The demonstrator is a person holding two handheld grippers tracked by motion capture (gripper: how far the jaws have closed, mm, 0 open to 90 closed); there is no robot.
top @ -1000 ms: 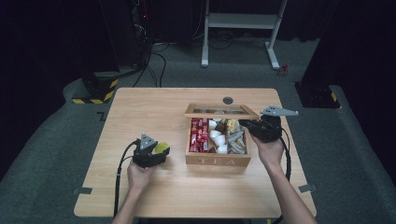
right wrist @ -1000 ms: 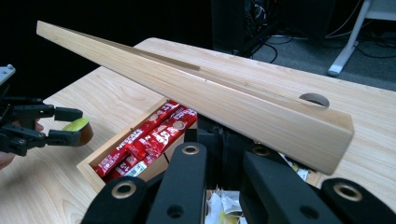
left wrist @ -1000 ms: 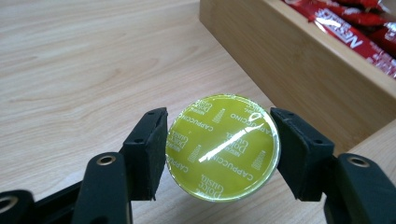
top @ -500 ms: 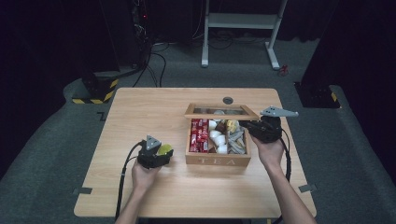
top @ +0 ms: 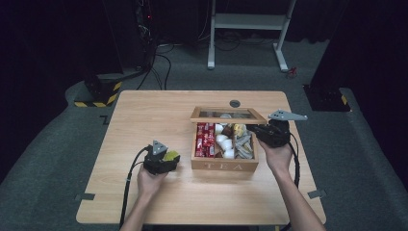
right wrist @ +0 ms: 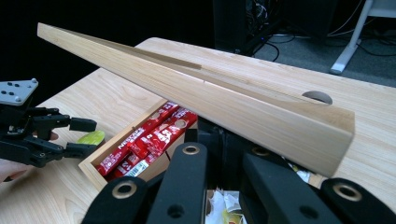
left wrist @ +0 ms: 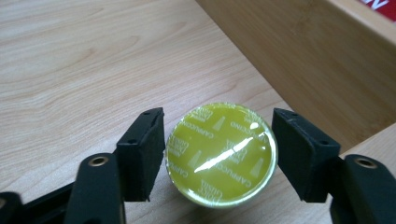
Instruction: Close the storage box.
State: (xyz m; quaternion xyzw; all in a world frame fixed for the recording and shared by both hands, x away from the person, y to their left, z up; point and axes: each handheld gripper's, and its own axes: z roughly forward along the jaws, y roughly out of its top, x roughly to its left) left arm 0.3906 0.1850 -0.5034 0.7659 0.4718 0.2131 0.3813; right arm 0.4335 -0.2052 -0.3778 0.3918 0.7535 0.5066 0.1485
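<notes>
A yellow-green coffee capsule (left wrist: 219, 158) lies foil-up on the wooden table (top: 144, 115), just left of a wooden tea box (top: 223, 166). My left gripper (left wrist: 218, 144) straddles it. Its jaws have just been opening, and the pads stand slightly off the capsule's rim on both sides. In the high view this left gripper (top: 169, 158) sits beside the box's front left corner. My right gripper (right wrist: 219, 140) is shut on the raised box lid (right wrist: 233, 98) at its right end, keeping it tilted up. Red packets (right wrist: 149, 137) fill the box's left compartment.
Several pale sachets and capsules (top: 231, 142) crowd the box's middle and right compartments. A round cable hole (top: 235, 103) lies behind the box. Beyond the table stand a white metal frame (top: 250, 21) and a yellow-black striped base (top: 98, 94) on the floor.
The left gripper's jaws have parted from the capsule, which now rests on the table between them. That hand shifted slightly toward the box. The right gripper and the lid kept still.
</notes>
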